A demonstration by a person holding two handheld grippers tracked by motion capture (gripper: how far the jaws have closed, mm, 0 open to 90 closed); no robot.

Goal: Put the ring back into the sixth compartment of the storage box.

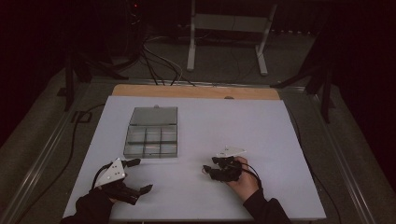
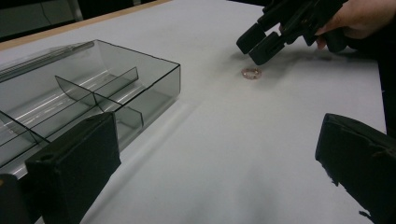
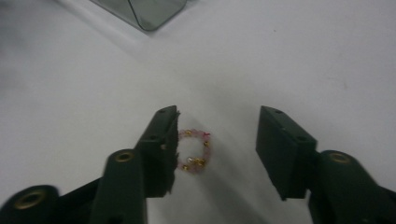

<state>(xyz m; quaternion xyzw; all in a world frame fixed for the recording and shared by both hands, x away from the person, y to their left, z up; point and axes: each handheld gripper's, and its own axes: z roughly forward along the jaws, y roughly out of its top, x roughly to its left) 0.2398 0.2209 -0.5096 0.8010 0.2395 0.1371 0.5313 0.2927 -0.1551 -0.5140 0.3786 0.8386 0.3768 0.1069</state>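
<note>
Nearest to us, our left hand-held gripper (image 1: 136, 176) rests on the bench (image 1: 261, 135) on the near side of the clear box (image 1: 152, 138), its jaws spread wide with nothing between them; we judge it is parked there to stay out of the way. Our right hand-held gripper (image 3: 217, 142) sits off to the right of the box, tipped down at a small beaded ring (image 3: 194, 150) that lies flat on the bench, well apart from the box. Its jaws stand about half open around the ring, one pad touching the beads and the other apart from them, so nothing is gripped yet. The right gripper view gives us the pink and gold beads. The left gripper view shows the box's empty divided compartments, likely where the ring belongs.
</note>
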